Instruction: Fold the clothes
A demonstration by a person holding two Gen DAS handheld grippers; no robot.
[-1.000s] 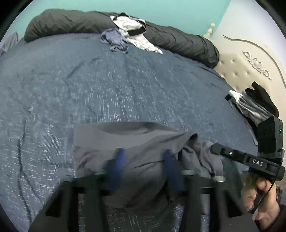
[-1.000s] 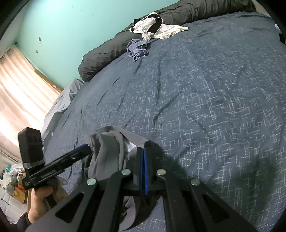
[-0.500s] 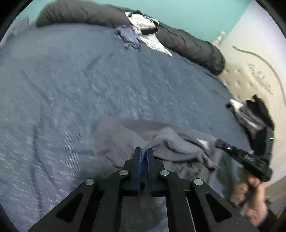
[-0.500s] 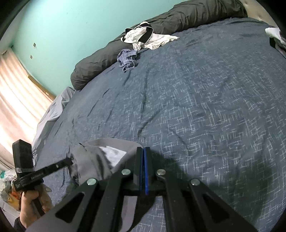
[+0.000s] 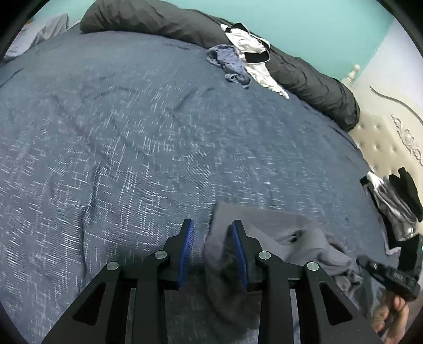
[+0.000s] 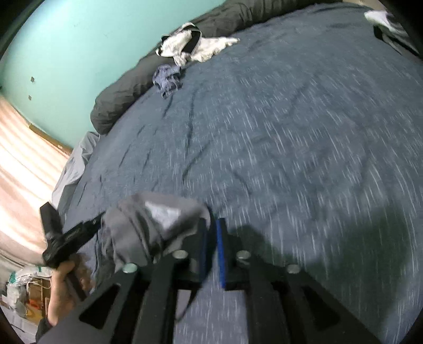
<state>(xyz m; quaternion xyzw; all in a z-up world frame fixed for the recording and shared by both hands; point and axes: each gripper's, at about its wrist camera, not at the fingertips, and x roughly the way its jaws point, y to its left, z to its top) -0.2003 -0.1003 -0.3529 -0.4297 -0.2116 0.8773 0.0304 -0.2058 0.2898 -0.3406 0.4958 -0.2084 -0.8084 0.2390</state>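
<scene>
The left tongs (image 5: 212, 248) are now open wide, where half a second ago they were pressed together over the cloth; the grey garment (image 5: 280, 246) lies loose on the bed (image 5: 132, 137), its edge passing between the blue pads but not gripped. The right tongs (image 6: 211, 248) have a narrow gap between the pads, and I cannot tell if they hold the garment's corner, because the view is blurred. I judge that the left side has released and the fold is not finished: the garment is bunched at 5 o'clock in the left view. Farther out, a blue cloth (image 5: 230, 63) and a white garment (image 5: 251, 53) lie at 1 o'clock against the dark bolster (image 5: 158, 21). A pile of dark clothes (image 5: 396, 201) sits at 3 o'clock by the headboard (image 5: 383, 132). Nothing blocks the garment.
</scene>
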